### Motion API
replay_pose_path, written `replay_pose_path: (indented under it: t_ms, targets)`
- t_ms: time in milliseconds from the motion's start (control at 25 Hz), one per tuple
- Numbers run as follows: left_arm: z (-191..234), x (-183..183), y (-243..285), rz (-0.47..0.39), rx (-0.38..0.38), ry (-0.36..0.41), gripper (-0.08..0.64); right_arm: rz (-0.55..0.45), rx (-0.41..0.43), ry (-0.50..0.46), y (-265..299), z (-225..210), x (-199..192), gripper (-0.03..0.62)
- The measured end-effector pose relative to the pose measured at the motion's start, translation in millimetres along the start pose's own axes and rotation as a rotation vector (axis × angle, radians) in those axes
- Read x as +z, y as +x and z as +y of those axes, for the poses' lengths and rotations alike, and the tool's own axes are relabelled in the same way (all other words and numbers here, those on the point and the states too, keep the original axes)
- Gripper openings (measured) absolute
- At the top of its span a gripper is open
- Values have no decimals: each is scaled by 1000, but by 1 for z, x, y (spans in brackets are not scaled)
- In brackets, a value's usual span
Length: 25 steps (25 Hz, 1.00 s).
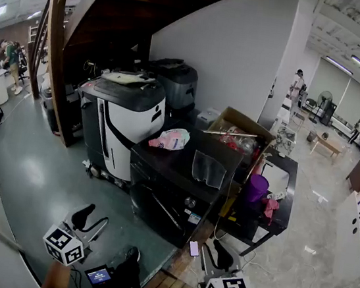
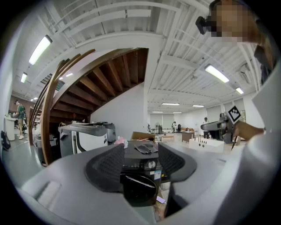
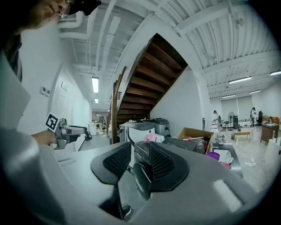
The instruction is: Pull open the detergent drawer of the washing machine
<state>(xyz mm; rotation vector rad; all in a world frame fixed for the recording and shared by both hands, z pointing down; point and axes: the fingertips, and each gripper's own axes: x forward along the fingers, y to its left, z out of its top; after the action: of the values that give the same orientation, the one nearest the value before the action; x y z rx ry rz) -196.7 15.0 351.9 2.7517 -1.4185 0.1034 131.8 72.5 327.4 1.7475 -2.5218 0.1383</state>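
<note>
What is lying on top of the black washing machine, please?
On the washing machine lie a crumpled pink cloth at the back and a greyish bag or cloth nearer the front. Anything beneath them is covered.

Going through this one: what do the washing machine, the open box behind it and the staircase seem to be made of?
The washing machine looks like black painted metal or plastic, fairly glossy: light streaks across its round door. The box looks like plain brown cardboard, matte, with its flaps folded outward. The staircase looks like dark stained wood, with plank-like boards and a curved rail.
</note>
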Motion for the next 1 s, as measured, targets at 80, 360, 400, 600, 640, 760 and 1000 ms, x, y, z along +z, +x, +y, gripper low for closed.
replay_pose_path:
  t_ms: [80, 360, 400, 600, 640, 760, 1000]
  targets:
    - [-2, 1, 1, 0, 0, 3, 262, 1, -1, 0, -1, -3, 1, 127]
    - [-2, 0, 4, 2, 6, 5, 262, 1, -1, 0, -1, -7, 1, 127]
    - [-3, 0, 5, 4, 6, 6, 262, 0, -1, 1, -1, -8, 1, 127]
    - [-5, -2, 10, 11, 5, 5, 262, 11, 18, 22, 1, -10, -4, 127]
    - [-5, -3, 11, 12, 5, 5, 262, 12, 24, 28, 3, -10, -5, 127]
    - [-3, -5, 13, 19, 7, 3, 262, 4, 30, 50, 6, -11, -6, 129]
    - [3, -8, 20, 34, 7, -5, 262, -6, 28, 74, 12, -15, -3, 129]
